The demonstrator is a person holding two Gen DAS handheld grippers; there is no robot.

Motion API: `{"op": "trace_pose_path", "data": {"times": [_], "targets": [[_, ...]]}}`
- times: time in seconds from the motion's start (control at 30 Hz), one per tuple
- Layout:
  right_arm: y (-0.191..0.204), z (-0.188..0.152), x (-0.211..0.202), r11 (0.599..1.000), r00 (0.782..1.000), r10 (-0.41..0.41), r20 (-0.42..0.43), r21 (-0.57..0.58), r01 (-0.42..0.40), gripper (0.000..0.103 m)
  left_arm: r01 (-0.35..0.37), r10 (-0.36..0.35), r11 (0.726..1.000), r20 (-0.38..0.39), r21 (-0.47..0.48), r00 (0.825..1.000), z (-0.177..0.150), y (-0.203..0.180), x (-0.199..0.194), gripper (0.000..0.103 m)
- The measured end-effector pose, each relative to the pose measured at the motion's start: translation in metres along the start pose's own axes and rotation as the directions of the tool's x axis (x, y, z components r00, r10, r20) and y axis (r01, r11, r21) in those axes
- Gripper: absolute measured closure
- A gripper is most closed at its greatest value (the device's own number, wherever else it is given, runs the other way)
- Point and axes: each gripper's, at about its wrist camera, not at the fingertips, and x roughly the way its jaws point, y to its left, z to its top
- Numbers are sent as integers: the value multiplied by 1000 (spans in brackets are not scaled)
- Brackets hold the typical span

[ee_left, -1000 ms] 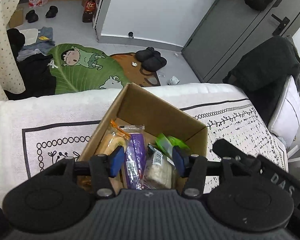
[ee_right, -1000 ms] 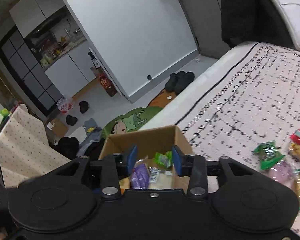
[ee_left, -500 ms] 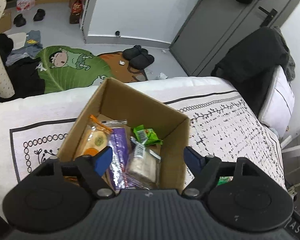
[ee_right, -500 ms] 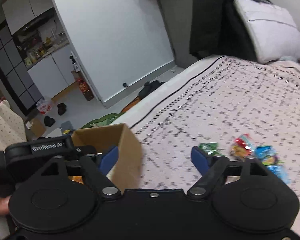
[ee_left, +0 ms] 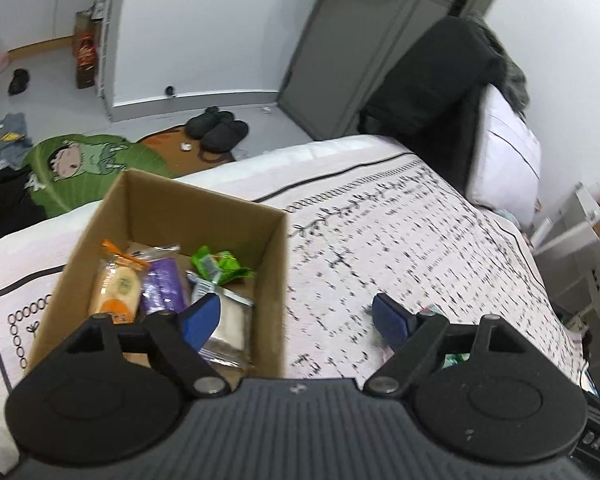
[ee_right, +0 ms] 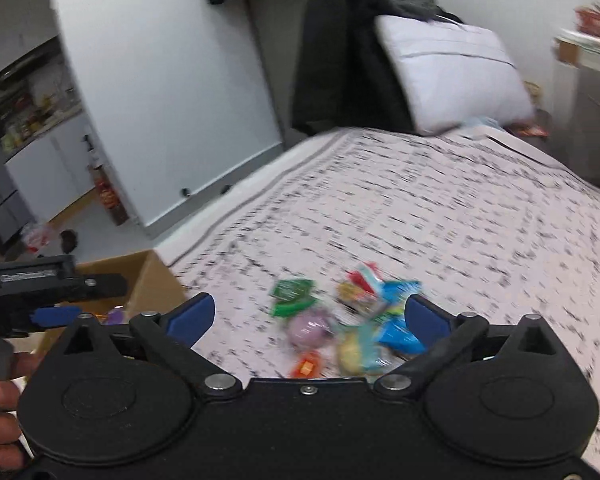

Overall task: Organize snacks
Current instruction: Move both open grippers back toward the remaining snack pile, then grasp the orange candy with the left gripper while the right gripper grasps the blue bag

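Bed (ee_left: 420, 240) with a white cover printed in black marks fills both views; grey floor beyond it, a green cartoon rug (ee_left: 88, 160) and one pair of dark slippers (ee_left: 218, 130) ahead-left of the left gripper (ee_left: 296, 320), a grey door ahead, one white pillow (ee_right: 448, 68) against dark clothing at the far right. Cardboard box (ee_left: 172, 208) sits on the bed, its right wall between the left gripper's fingers; four packets visible inside: orange-trimmed (ee_left: 116, 284), purple (ee_left: 162, 288), clear (ee_left: 228, 320), green (ee_left: 220, 266). Left jaws are opening, nothing pinched. Right gripper (ee_right: 308, 312) hangs just short of the loose snack pile (ee_right: 348, 320) on the cover, roughly seven blurred packets, count uncertain; its jaws are opening wide, empty. Box lies left of the right gripper.
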Motion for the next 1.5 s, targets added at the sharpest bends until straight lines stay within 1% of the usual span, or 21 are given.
{"op": "trace_pose_path", "data": {"times": [0.07,0.17,0.27,0.33,0.43,0.57,0.63,0.8,0.9,1.1,1.27,1.33,1.4,1.5], "targets": [[-14,-5,0,998,1000,0,-10,55,1,1,8,-8,1000,-8,24,1000,-3,-6,-1,21],[-28,-9,2,996,1000,-25,-7,83,26,1,34,-33,999,-25,40,999,-5,-13,0,21],[-40,-9,7,991,1000,-20,-13,135,22,1,28,-26,996,-24,82,999,-8,-21,1,21],[-47,-8,11,985,999,-26,-19,172,29,1,31,-27,993,-39,114,999,-11,-28,5,21],[-55,-10,16,981,999,-23,-39,192,30,2,36,-25,985,-67,168,997,-17,-39,11,21],[-62,-15,26,977,997,0,-83,212,18,10,68,-49,971,-88,230,995,-28,-60,16,21],[-66,-17,29,974,995,-1,-98,226,24,14,67,-45,967,-96,245,994,-33,-68,19,21],[-78,-19,35,961,993,-5,-119,274,38,24,51,-19,970,-131,239,991,-42,-80,36,24],[-86,-21,39,954,992,-8,-127,295,46,27,43,-6,969,-150,242,989,-47,-86,44,26],[-93,-19,51,950,992,-4,-122,309,42,27,35,8,970,-177,241,984,-58,-100,59,31],[-99,-17,68,951,992,-10,-128,305,49,27,20,31,974,-219,225,975,-70,-109,75,37],[-99,-17,76,953,990,-7,-143,299,50,27,12,41,976,-234,218,971,-75,-111,81,39],[-100,-19,83,952,988,-4,-156,300,51,27,2,48,980,-251,197,967,-78,-110,87,42],[-100,-22,89,956,987,-9,-162,287,56,27,7,39,987,-277,162,960,-81,-111,96,47]]}}
